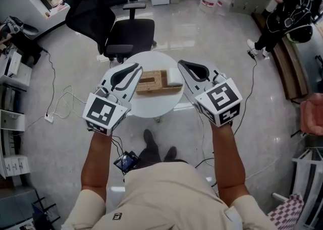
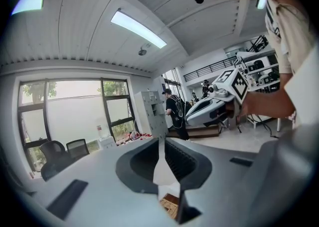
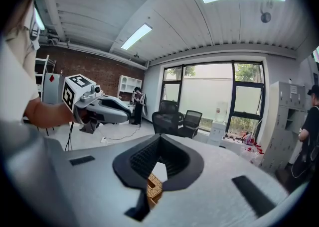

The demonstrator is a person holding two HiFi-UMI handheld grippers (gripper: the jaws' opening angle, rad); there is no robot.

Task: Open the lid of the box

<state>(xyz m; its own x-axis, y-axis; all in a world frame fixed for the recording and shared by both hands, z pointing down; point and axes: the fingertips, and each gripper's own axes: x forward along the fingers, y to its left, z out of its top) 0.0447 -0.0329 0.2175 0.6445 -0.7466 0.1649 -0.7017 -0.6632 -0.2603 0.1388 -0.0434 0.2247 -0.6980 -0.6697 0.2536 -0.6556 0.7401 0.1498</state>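
A flat woven wicker box (image 1: 150, 83) lies on the small round white table (image 1: 151, 108), with a white block-shaped piece (image 1: 174, 76) at its right end. My left gripper (image 1: 135, 67) is held above the table's left side, shut and empty. On the right side, level with it, my right gripper (image 1: 181, 64) is also shut with nothing in it. Neither touches the box. In the left gripper view the closed jaws (image 2: 160, 140) point across the room, with a corner of the box (image 2: 172, 206) below them. The right gripper view shows its jaws (image 3: 159, 136) shut above the wicker box (image 3: 154, 186).
A black office chair (image 1: 121, 27) stands just behind the table. A person (image 1: 287, 12) stands at the far right by a low bench. Cables and a power strip (image 1: 49, 118) lie on the floor at left. A small device (image 1: 126, 162) sits by my feet.
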